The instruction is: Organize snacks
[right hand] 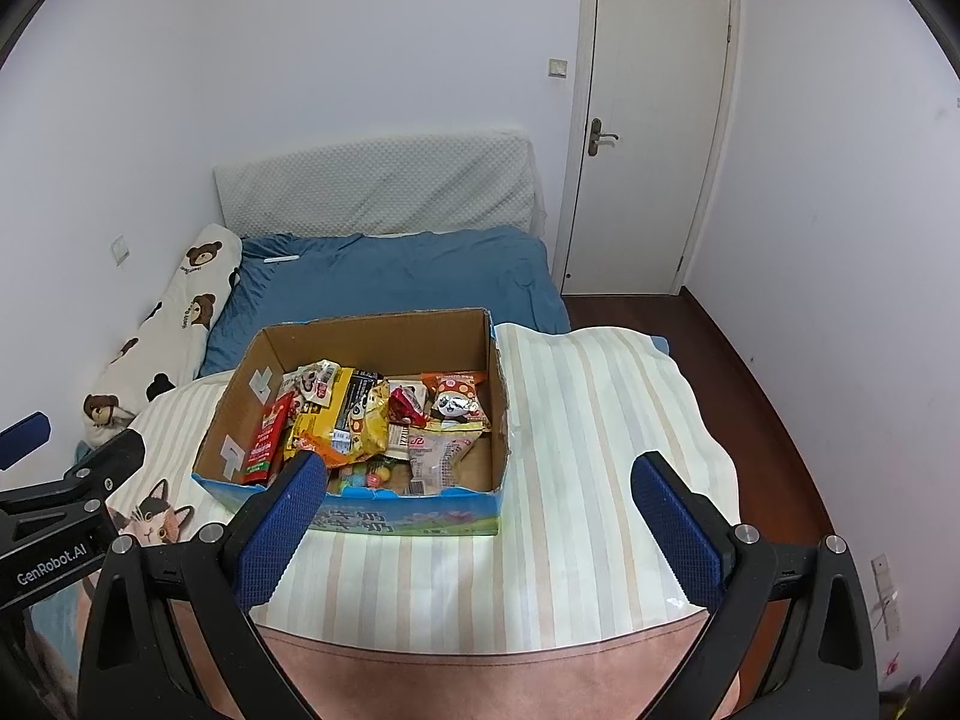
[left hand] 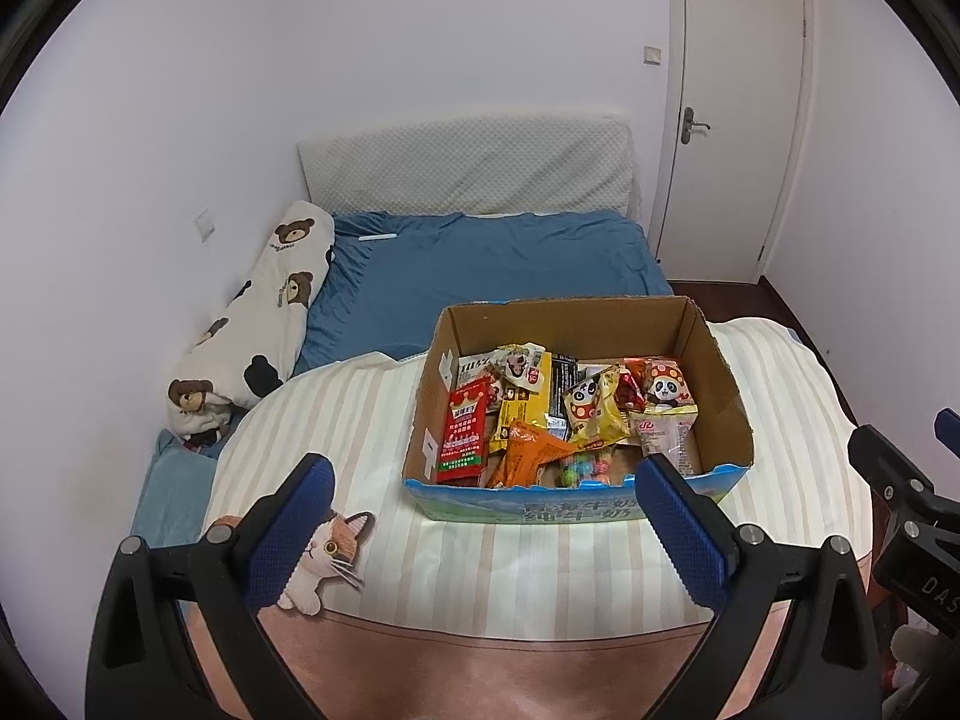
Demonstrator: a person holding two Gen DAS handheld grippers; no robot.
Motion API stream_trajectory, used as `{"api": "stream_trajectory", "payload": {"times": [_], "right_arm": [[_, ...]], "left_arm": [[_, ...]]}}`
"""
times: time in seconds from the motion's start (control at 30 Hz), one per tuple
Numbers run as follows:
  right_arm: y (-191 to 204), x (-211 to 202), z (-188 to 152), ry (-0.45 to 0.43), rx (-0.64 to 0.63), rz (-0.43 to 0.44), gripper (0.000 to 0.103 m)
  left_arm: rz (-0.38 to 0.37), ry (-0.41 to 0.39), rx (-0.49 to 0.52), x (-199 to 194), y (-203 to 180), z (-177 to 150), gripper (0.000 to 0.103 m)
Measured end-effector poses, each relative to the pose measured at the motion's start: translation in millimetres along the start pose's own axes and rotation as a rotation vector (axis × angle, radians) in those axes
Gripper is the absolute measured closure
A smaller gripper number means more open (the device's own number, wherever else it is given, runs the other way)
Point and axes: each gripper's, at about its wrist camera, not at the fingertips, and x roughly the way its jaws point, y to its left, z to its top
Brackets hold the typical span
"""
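A cardboard box (left hand: pixel 714 372) (right hand: pixel 240 396) with a blue printed front sits on a striped cloth and holds several snack packets: a red pouch (left hand: pixel 465 429) (right hand: pixel 267 438), yellow bags (left hand: pixel 594 408) (right hand: pixel 354 426), an orange packet (left hand: pixel 528 450) and a panda-print packet (left hand: pixel 663 387) (right hand: pixel 456 399). My left gripper (left hand: pixel 486 474) hovers open, short of the box's front edge, nothing between its blue pads. My right gripper (right hand: pixel 486 468) is open too, near the box's front right corner. Each gripper's body shows at the edge of the other view.
The striped cloth (left hand: pixel 360 420) (right hand: pixel 600 420) covers a surface with a cat picture (left hand: pixel 324 564) at its left. Behind lies a bed with a blue sheet (left hand: pixel 492 264), a bear-print bolster (left hand: pixel 252 324) and a white headboard cushion (left hand: pixel 468 168). A shut door (right hand: pixel 654 120) stands at the right.
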Motion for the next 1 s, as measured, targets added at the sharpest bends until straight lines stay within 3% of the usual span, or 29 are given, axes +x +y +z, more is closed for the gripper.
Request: {"api": "stream_trajectory", "payload": {"times": [1.0], "right_arm": [[-7,-12,-5,0.004,0.016,0.012,0.0]], "left_arm": [[-0.032,-0.01,0.029,-12,-3,1,0.0]]}}
